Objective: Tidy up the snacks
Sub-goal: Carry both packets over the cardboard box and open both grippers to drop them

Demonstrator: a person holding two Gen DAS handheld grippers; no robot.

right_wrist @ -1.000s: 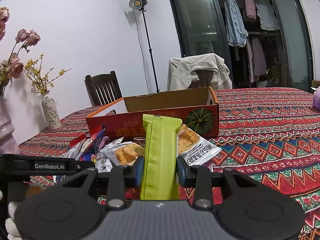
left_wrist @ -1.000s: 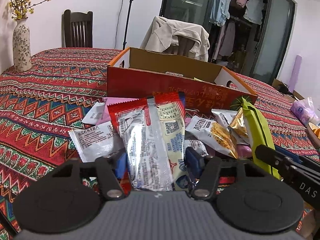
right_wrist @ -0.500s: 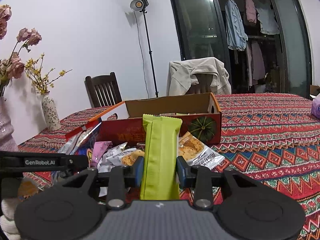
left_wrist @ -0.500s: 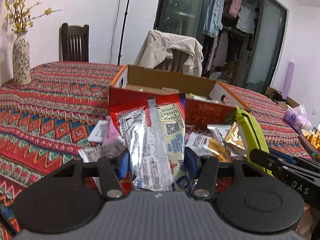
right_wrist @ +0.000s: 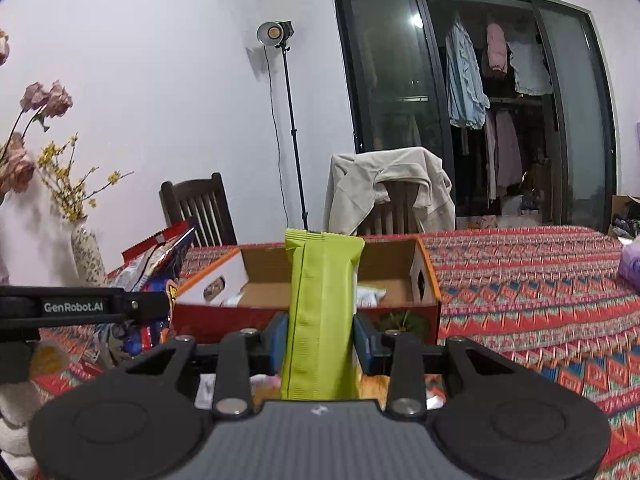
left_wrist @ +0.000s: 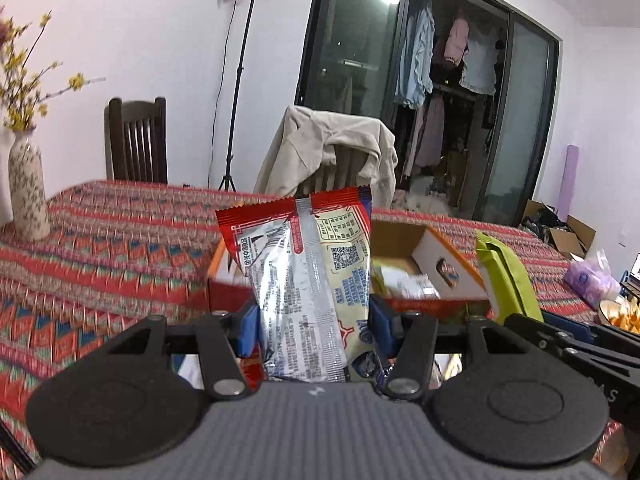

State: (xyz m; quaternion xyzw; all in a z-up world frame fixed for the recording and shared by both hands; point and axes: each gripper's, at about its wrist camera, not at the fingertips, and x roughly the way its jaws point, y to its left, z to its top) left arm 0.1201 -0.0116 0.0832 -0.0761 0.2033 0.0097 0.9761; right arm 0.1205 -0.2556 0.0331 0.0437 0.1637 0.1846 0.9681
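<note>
Cardboard box (right_wrist: 396,268) rim beyond green packet (right_wrist: 320,312)

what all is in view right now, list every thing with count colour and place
red and silver snack packet: 1, red top, silver back, upright between the left gripper's pads
green snack bar: 1, lime green, upright between the right gripper's pads
cardboard box: 1, orange-red outside, brown inside, open, on the table ahead
loose snack packets: a few, pale, inside the box
tablecloth: 1, red patterned, over the table
vase: 1, pale speckled, far left, yellow flowers
wooden chairs: 2, dark, behind the table, one under a beige jacket
light stand: 1, black, by the wall
left gripper: black, blue pads, shut on the packet
right gripper: black, blue pads, shut on the bar
</note>
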